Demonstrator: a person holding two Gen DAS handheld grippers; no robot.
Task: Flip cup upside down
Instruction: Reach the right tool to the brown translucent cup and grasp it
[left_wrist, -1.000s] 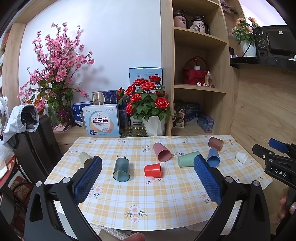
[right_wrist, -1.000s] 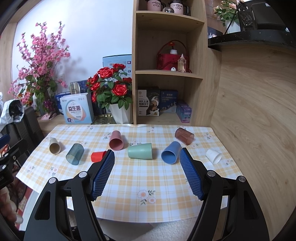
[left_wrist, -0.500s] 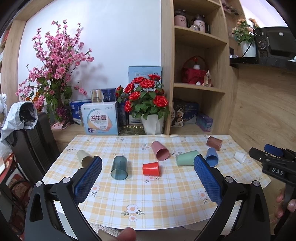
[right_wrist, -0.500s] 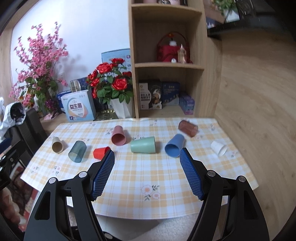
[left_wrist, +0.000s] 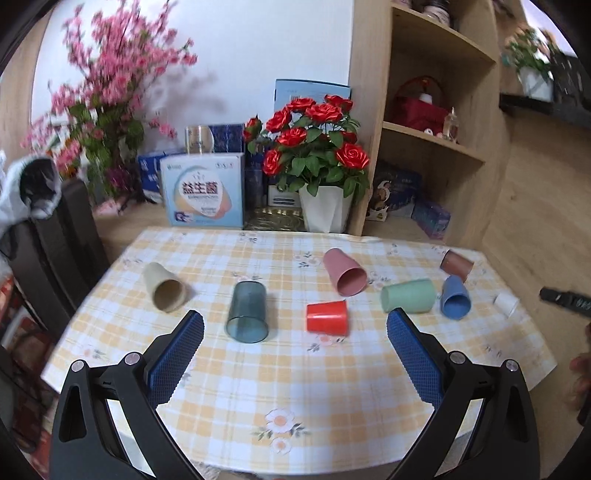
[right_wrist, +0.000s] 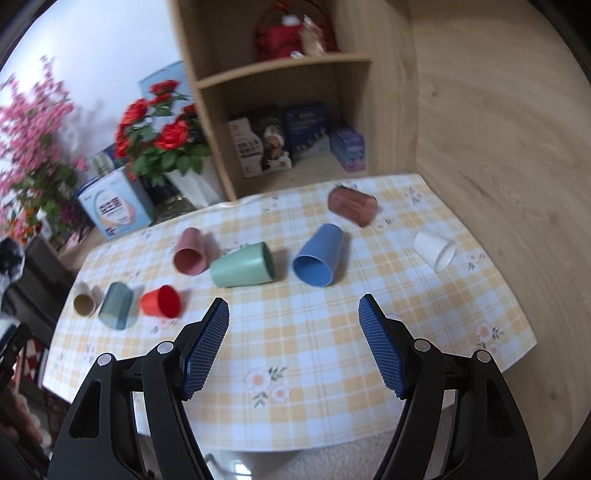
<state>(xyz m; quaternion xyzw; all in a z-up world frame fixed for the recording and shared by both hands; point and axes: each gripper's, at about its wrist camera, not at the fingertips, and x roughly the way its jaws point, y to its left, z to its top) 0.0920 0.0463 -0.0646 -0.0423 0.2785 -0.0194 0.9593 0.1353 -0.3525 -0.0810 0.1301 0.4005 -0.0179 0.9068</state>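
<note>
Currently I see both grippers, left (left_wrist: 294, 320) and right (right_wrist: 293, 305), wide open, empty, above tabletop (right_wrist: 314, 332); cups lie sideways beyond.

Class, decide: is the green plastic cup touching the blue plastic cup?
Apart. The right wrist view shows checked tablecloth between the green plastic cup and blue plastic cup.

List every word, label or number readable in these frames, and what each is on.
"益生菌": large characters on the front of the light blue box behind the table, left of the red roses.
Small print on that box: too small to read.
Shelf boxes: print blurred, unreadable.
The cups carry no visible text.
</note>
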